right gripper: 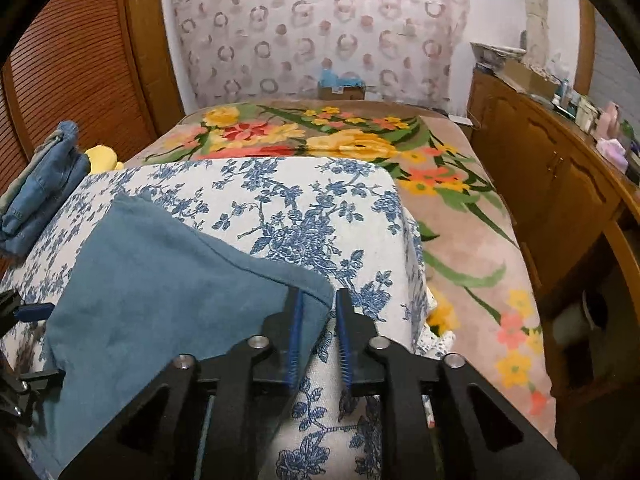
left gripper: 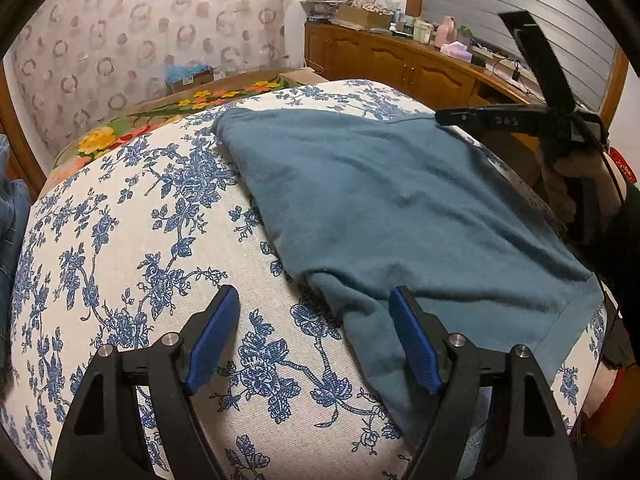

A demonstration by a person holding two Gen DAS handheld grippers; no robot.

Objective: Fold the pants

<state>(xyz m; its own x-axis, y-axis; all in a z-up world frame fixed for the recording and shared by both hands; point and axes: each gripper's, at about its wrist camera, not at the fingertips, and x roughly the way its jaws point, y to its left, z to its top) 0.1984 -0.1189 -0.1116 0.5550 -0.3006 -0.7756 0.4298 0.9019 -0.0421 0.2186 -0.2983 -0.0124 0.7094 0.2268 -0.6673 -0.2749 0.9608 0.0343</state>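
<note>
Teal pants (left gripper: 400, 200) lie folded flat on the blue-flowered cloth (left gripper: 140, 220) over the table. In the left wrist view my left gripper (left gripper: 314, 296) stands open just above the cloth. Its right finger (left gripper: 412, 328) is by a loose flap at the near edge of the pants, and nothing is between the pads. My right gripper (right gripper: 320, 320) is at the pants' corner (right gripper: 316, 294). Its jaws stand a narrow gap apart with the corner's tip between them, and the pads do not press it. In the left wrist view my right gripper (left gripper: 444, 116) shows at the pants' far right edge.
Folded denim jeans (right gripper: 40, 188) and a yellow soft object (right gripper: 104, 158) lie at the table's left edge. Beyond the table is a bed with a flowered blanket (right gripper: 320, 136). A wooden cabinet (right gripper: 560, 184) with several small items runs along the right. A patterned curtain hangs behind.
</note>
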